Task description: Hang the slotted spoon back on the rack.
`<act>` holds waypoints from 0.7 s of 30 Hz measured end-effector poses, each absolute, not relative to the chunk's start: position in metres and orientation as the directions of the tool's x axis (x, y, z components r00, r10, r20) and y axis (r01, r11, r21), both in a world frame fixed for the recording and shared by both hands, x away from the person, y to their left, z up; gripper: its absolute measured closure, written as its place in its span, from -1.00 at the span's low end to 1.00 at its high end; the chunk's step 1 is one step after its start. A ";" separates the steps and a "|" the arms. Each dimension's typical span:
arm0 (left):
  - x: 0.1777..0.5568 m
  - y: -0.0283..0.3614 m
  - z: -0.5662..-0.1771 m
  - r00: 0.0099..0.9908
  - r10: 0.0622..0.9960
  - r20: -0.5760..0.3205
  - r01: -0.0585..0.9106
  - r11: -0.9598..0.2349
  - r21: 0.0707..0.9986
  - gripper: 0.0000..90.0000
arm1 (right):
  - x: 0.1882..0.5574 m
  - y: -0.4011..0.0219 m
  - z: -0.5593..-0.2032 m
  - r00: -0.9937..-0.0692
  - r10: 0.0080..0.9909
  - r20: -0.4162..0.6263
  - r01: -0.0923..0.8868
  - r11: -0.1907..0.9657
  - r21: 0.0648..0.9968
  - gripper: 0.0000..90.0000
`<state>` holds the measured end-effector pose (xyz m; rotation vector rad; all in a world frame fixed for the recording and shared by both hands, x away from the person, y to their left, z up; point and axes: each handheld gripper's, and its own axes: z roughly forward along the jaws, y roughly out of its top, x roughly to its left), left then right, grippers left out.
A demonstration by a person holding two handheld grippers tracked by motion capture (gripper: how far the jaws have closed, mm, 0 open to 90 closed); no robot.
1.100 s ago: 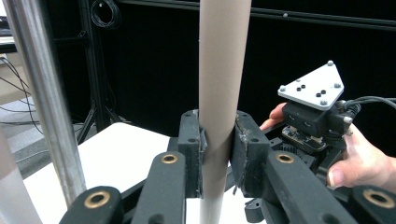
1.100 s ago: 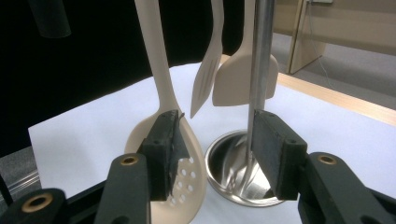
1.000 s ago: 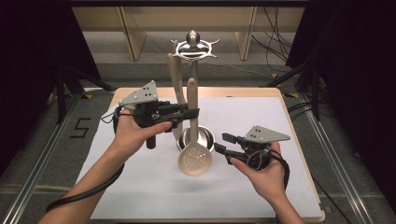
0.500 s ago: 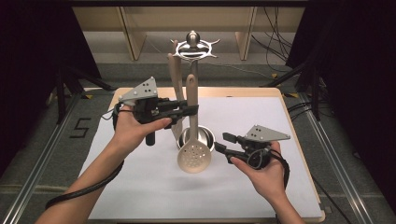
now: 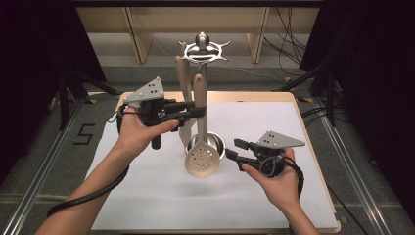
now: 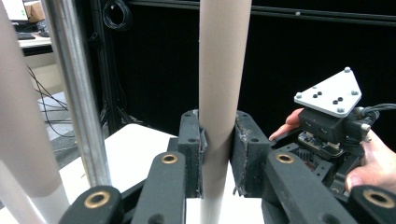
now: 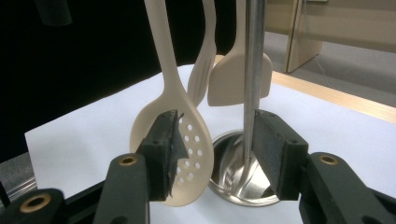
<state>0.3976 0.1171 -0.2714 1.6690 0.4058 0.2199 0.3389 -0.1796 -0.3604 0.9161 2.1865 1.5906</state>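
A beige slotted spoon (image 5: 202,160) hangs upright in front of a metal utensil stand (image 5: 201,49). My left gripper (image 5: 198,111) is shut on its handle partway up. In the left gripper view the jaws of the left gripper (image 6: 218,154) clamp that handle (image 6: 217,84), with the stand's pole (image 6: 74,84) to the left. My right gripper (image 5: 234,149) is open, low at the right of the stand's base (image 5: 218,142). In the right gripper view the right gripper (image 7: 215,149) is open and holds nothing; beyond it are the spoon's bowl (image 7: 161,100) and the pole (image 7: 250,60).
A beige spatula (image 7: 224,84) and a slotted turner (image 7: 201,74) hang from the stand behind the spoon. White paper (image 5: 147,196) covers a wooden table (image 5: 313,147). Dark curtains flank both sides, and cables lie on the floor behind the table.
My left gripper has risen slightly with the spoon, so the bowl hangs a little higher above the paper. The right gripper has hardly moved.
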 end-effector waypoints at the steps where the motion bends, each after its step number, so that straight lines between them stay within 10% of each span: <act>1: 0.398 0.118 -0.271 0.917 0.389 -0.091 0.139 -0.095 0.986 0.67 | 0.339 -0.180 -0.360 -0.757 0.641 0.127 0.319 0.192 0.928 0.16; 21: 0.406 0.117 -0.271 0.915 0.395 -0.089 0.142 -0.106 0.984 0.67 | 0.341 -0.180 -0.361 -0.758 0.638 0.137 0.316 0.175 0.932 0.16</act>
